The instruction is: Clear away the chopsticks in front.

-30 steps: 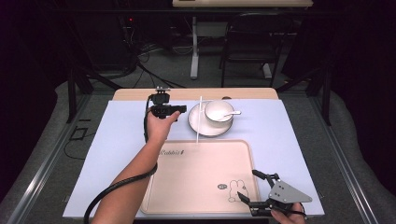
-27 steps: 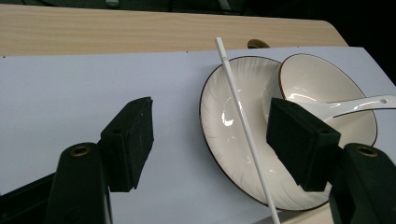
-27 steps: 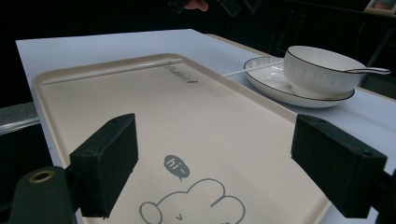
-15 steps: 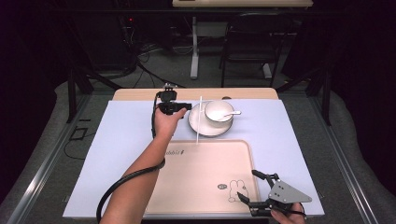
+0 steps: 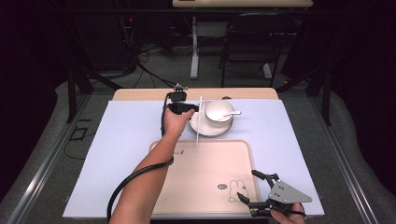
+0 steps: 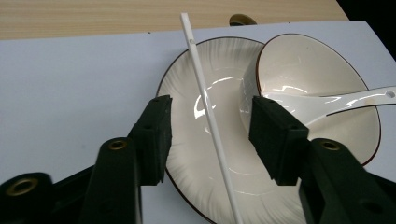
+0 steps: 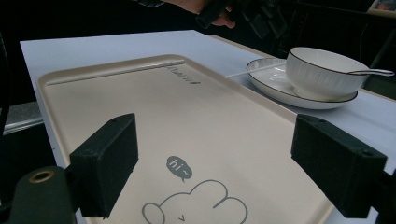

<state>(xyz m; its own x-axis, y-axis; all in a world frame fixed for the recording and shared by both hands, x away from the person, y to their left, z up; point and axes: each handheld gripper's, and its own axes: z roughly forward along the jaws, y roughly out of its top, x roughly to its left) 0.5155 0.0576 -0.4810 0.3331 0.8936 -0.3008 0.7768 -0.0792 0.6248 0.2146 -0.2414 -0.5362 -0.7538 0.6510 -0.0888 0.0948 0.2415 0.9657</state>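
L gripper (image 6: 208,135) has moved right since the earlier frame, now over the plate (image 6: 187,88) w/ jaws just closing, white chopstick (image 6: 210,116) between them, not yet pinched. Chopstick lies across the plate beside the bowl (image 6: 299,70). R gripper (image 7: 215,168) released, over the tray (image 7: 210,121).

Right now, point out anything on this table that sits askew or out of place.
One thing: the white chopstick lies slanted across the plate, one end past the rim toward the tray. The spoon rests in the bowl. Nothing is spilled or broken.
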